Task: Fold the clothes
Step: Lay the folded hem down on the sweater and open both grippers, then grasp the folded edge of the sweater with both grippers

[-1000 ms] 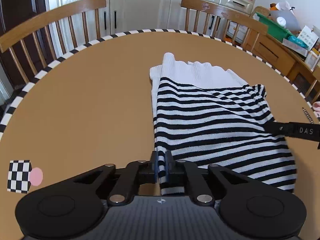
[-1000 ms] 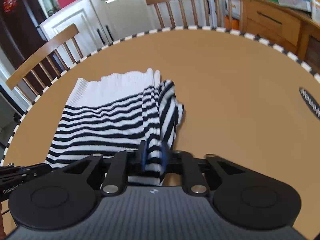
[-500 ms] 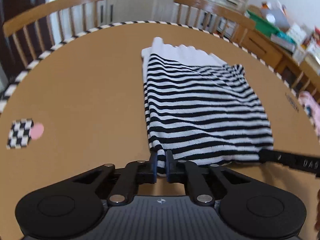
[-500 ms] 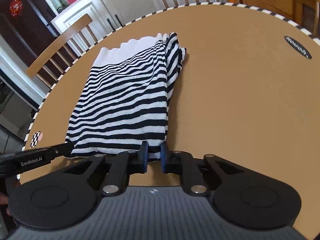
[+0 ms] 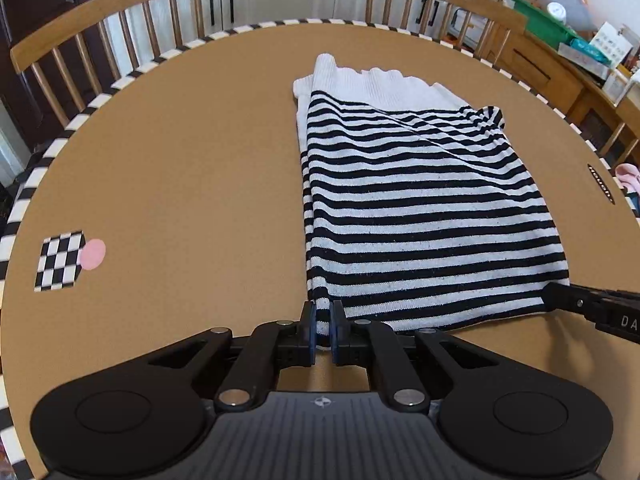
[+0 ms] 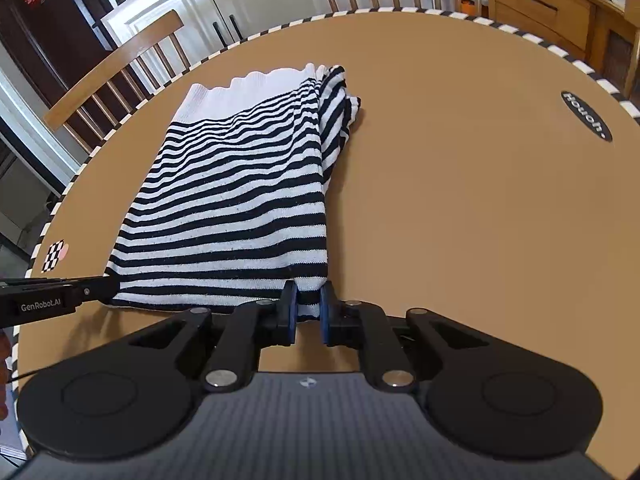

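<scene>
A black-and-white striped knit garment with a plain white band at its far end lies folded flat on the round brown table. It also shows in the right wrist view. My left gripper is shut on the garment's near left corner. My right gripper is shut on its near right corner. The right gripper's fingers show at the right edge of the left wrist view. The left gripper's fingers show at the left edge of the right wrist view.
Wooden chairs stand around the table's far side. A checkered marker with a pink dot lies at the table's left. A black oval label sits near the right rim. A cluttered wooden sideboard stands at far right.
Both grippers have pulled the garment's near edge toward me and down onto the table. The cloth now lies spread flat; before, it was bunched and lifted.
</scene>
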The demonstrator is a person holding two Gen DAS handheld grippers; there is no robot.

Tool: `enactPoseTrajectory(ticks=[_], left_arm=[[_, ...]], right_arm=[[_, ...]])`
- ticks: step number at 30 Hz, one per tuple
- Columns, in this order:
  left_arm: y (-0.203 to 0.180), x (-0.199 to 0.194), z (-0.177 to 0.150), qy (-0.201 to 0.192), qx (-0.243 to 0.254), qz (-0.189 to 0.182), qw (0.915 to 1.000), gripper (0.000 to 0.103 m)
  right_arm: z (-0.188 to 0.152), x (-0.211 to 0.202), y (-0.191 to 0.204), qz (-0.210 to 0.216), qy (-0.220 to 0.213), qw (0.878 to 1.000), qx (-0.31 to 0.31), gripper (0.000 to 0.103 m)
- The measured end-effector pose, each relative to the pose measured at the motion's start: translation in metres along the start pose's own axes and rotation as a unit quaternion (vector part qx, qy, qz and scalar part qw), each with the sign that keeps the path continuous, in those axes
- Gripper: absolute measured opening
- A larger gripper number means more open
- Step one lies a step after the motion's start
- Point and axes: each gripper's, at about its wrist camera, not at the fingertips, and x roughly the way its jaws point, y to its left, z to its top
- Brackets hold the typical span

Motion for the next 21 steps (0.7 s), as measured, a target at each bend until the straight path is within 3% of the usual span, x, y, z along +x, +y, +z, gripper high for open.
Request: enactPoseTrajectory(ticks=[9, 16, 18, 21], left_arm=[[-0.004, -0.017, -0.026, 0.016, 0.000, 0.002, 0.9999, 0.007], [-0.007, -0.041, -0.065, 0.035, 0.008, -0.005, 0.9994, 0.007], [-0.007, -0.049, -0.077, 0.041, 0.015, -0.012, 0.9990, 0.008], [-0.001, -0.066, -0.084, 0.052, 0.017, -0.007, 0.9985, 0.019]], right_arm=[[-0.020, -0.017, 0.002, 0.004, 0.019, 1.000, -0.015, 0.011], [-0.045, -0.039, 0.007, 0.010, 0.049, 0.997, -0.054, 0.011], [-0.051, -0.046, 0.005, 0.016, 0.064, 0.996, -0.059, 0.017], [-0.051, -0.061, 0.003, 0.014, 0.077, 0.995, -0.066, 0.031]])
